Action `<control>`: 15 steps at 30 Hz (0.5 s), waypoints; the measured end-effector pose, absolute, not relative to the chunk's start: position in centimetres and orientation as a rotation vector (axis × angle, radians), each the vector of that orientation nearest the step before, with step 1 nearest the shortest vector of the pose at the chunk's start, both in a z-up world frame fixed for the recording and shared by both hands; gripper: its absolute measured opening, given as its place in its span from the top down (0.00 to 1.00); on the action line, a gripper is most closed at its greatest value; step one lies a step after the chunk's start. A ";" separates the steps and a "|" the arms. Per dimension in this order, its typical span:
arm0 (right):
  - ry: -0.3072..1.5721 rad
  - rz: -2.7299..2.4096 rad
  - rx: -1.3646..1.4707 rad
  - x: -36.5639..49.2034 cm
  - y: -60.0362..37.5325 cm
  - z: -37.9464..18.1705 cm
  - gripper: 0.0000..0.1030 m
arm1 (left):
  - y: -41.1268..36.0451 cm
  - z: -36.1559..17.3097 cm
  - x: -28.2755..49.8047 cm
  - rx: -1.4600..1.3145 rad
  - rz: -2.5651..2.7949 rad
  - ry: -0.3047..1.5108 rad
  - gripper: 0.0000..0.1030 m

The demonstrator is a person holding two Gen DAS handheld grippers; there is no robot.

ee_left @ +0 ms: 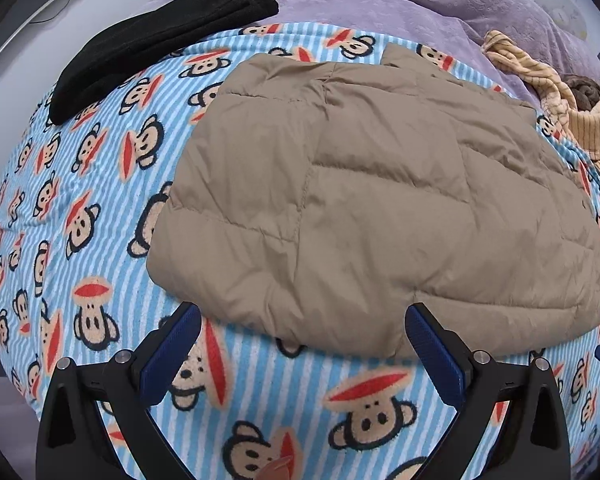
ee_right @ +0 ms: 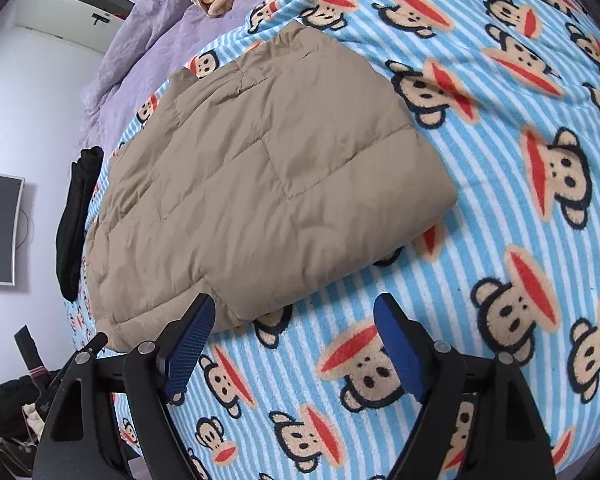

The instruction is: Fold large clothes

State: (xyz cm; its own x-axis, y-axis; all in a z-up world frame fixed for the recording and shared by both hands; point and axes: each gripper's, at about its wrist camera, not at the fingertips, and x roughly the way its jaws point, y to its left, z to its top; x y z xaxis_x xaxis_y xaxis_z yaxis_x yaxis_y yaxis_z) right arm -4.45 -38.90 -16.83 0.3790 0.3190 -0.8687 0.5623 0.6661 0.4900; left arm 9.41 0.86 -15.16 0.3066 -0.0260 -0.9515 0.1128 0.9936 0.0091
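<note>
No containers in view. Tan quilted jacket (ee_left: 380,200), folded into a compact block, lies flat on the monkey-print blanket (ee_left: 80,200). Left gripper (ee_left: 302,322): jaws spread wide, nothing held, near hem between the tips. Right gripper (ee_right: 294,314): released, empty, its left finger (ee_right: 192,336) at the jacket's near corner. Black garment (ee_left: 156,40) at 10 o'clock of the jacket; striped yellow clothing (ee_left: 556,96) at 2 o'clock, partly cut off. Lilac bedding (ee_left: 380,0) at 12 o'clock. Jacket's underlayers hidden.
</note>
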 end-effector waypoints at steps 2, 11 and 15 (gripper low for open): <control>1.216 -0.172 0.890 -4.8 -38.7 -16.9 0.19 | 0.6 -15.0 8.7 0.082 -0.092 1.257 0.01; 1.229 -0.133 0.944 -5.9 -38.0 -17.4 0.11 | 0.5 -14.3 6.1 0.063 -0.086 1.268 0.01; 1.228 -0.135 0.942 -6.3 -37.2 -17.3 0.11 | 1.0 -14.6 5.6 0.050 -0.096 1.278 0.01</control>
